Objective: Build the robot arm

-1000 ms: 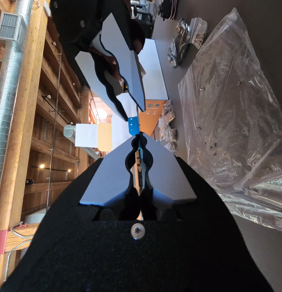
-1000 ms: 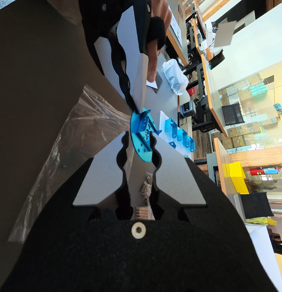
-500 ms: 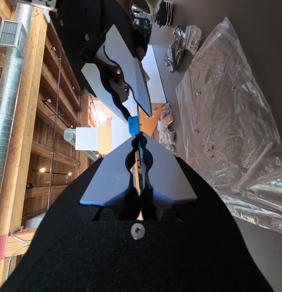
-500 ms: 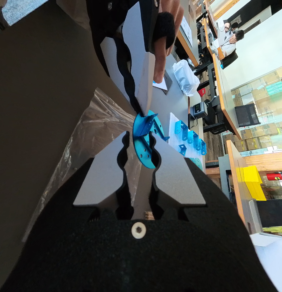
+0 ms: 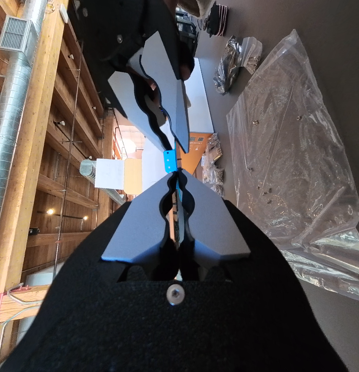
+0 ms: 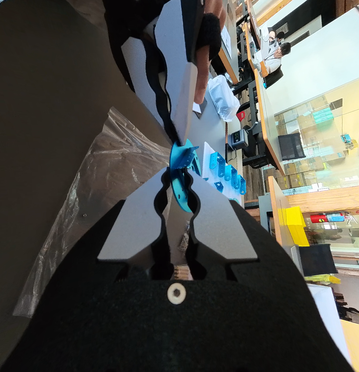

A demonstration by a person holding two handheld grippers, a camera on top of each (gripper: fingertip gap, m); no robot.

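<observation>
Left gripper (image 5: 176, 173) clamped edge-on around a blue disc (image 6: 179, 193), jaws nearly closed on its thin rim. Right gripper (image 6: 175, 171) with jaws narrow, pinching the same disc beside a blue bracket (image 6: 185, 158) standing on its face. Beyond, on the grey tabletop (image 5: 325, 18): a clear plastic bag (image 5: 291, 153) holding loose screws, then more blue brackets (image 6: 227, 173) on a white sheet.

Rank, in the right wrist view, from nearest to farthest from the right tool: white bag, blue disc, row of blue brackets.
1. Blue disc, between the right tool's fingertips.
2. Row of blue brackets, just beyond, rightward.
3. White bag, far up the table.
</observation>
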